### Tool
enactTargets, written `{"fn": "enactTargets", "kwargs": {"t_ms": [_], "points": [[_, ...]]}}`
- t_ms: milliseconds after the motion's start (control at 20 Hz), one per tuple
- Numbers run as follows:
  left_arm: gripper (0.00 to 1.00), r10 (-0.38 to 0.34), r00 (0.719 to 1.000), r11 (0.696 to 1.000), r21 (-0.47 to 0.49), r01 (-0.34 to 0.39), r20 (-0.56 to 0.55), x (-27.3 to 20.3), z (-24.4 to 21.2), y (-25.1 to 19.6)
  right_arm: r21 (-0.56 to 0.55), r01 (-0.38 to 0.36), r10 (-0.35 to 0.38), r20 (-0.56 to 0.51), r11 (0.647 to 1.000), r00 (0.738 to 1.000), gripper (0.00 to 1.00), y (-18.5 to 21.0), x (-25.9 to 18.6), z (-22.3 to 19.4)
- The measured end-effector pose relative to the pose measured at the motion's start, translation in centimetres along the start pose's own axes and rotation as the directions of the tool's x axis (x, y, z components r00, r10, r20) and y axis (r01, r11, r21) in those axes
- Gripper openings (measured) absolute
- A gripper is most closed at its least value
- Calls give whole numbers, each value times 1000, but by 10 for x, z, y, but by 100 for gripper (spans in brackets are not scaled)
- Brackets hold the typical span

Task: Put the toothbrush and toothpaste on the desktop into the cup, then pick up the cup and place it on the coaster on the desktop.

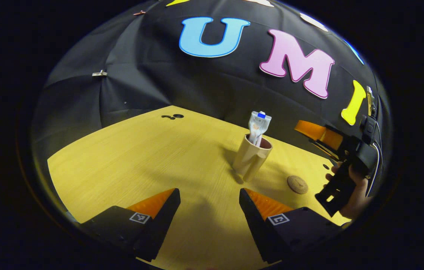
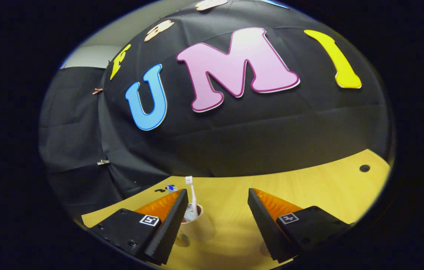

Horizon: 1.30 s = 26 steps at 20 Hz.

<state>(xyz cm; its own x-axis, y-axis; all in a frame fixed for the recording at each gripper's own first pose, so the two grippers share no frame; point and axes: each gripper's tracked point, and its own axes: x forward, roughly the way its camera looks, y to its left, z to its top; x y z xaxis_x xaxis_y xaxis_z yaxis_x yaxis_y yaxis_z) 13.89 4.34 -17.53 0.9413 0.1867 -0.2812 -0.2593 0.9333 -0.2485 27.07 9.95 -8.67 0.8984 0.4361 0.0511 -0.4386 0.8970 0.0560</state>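
I see toothpaste (image 1: 259, 125) and toothbrush (image 2: 191, 198) already in cup (image 1: 251, 159), centre frame on bench (image 1: 140, 157). Coaster (image 1: 297, 184) lies lower right, bare. My left gripper (image 1: 209, 204) and right gripper (image 2: 217, 210) both wide, empty. Cup move left.

1. Left hand-held gripper (image 1: 209, 210): fingers spread wide apart, nothing between them.
2. Right hand-held gripper (image 2: 217, 213): fingers likewise parted and holding nothing.
3. A hand (image 1: 354, 195) grips the right hand-held gripper's handle from below.
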Motion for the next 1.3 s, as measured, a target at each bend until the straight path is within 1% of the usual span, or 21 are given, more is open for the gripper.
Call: {"fn": "enactTargets", "kwargs": {"t_ms": [200,400,650,750,850,1050,1150,1300], "points": [[97,-65,997,995,71,68,-39,12,16,-20,-28,101,-102,-8,994,995,98,-53,-25,19],[98,-121,988,982,131,133,-90,23,28,-42,-41,205,-205,-6,978,979,98,-99,-58,34],[98,-148,969,962,200,188,-198,44,27,-67,-31,311,-311,-6,950,950,98,-149,-100,44],[98,-140,960,955,224,196,-242,57,25,-77,-18,358,-358,-11,934,934,98,-169,-116,43],[98,-110,949,950,251,188,-294,73,22,-83,0,394,-394,-29,919,919,98,-182,-131,38],[98,-60,915,944,275,182,-399,101,14,-91,17,458,-456,-63,889,888,98,-210,-169,27],[98,-40,892,940,285,186,-451,113,8,-94,23,485,-482,-82,874,872,98,-221,-190,22],[98,3,872,937,307,169,-489,128,8,-90,31,524,-518,-114,851,848,98,-234,-216,11]]}}
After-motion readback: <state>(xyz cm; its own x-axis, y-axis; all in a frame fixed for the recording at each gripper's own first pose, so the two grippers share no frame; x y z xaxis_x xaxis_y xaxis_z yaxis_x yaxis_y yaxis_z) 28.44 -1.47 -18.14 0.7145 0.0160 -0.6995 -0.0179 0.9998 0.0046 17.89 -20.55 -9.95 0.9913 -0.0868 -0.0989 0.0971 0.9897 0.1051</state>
